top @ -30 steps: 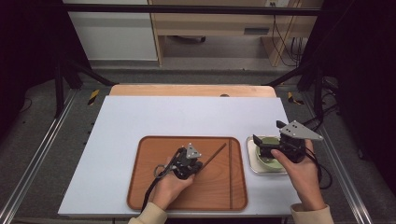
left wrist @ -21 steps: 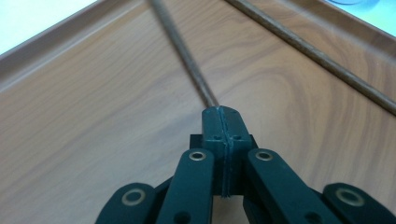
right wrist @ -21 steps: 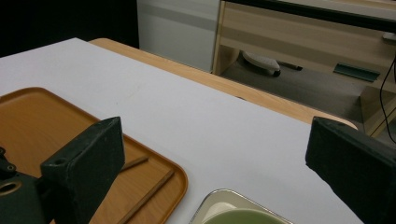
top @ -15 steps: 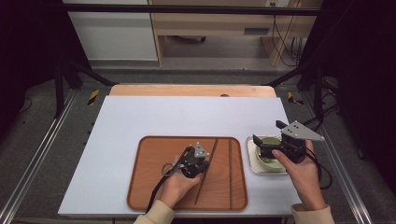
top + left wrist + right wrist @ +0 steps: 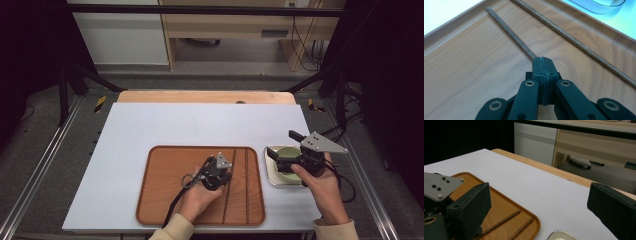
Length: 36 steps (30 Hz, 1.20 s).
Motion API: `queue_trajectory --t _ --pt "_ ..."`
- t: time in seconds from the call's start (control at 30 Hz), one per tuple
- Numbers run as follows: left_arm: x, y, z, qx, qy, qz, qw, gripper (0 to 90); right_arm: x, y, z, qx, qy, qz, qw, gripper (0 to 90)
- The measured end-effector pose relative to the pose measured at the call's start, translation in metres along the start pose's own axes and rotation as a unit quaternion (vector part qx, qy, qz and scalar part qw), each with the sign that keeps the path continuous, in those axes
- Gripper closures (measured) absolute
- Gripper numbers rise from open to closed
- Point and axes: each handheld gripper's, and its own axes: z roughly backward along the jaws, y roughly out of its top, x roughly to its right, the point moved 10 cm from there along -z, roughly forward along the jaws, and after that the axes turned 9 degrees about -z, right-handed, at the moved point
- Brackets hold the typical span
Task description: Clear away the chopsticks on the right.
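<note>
overall, one counter (image 5: pixel 150 130) carries one wooden tray (image 5: pixel 165 185) and, just beside its right edge, one small dish (image 5: pixel 272 170). two chopsticks (image 5: pixel 246 175) lie on the tray. left gripper (image 5: pixel 542 61) is clamped on one chopstick (image 5: pixel 509 33); right gripper (image 5: pixel 285 147) hovers above the dish, jaws wide apart.

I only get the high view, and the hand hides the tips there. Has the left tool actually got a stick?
Observer: Yes. In the left gripper view the left tool is shut on the near end of one stick.
Operator: And the second one?
Observer: The other stick lies free on the tray, beside the held one and apart from it.
Operator: What about the right side?
Observer: The right tool is wide open, with nothing between its jaws.
</note>
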Motion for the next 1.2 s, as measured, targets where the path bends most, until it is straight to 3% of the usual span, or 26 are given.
queue_trajectory --t 0.3,0.6,0.8,0.93,1.2 --pt "0.006 0.007 -0.007 -0.002 -0.004 -0.009 0.9999 90.0 -0.001 -0.002 -0.001 -0.003 0.003 0.002 1.0 5.7" --pt "0.024 0.015 -0.009 0.006 -0.02 -0.017 0.9997 90.0 -0.002 -0.002 0.0 -0.006 -0.001 0.007 1.0 5.8" --pt "0.036 0.007 0.002 -0.005 -0.028 -0.035 0.999 90.0 -0.001 -0.001 0.001 -0.007 -0.003 0.007 0.9999 5.8" --pt "0.038 -0.002 0.008 0.001 -0.024 -0.031 0.9993 90.0 -0.001 -0.001 0.001 -0.006 -0.005 0.009 0.9999 5.8" --pt "0.046 -0.012 0.015 -0.002 -0.038 -0.032 0.9988 90.0 0.0 -0.002 0.001 -0.009 -0.007 0.009 0.9999 5.9"
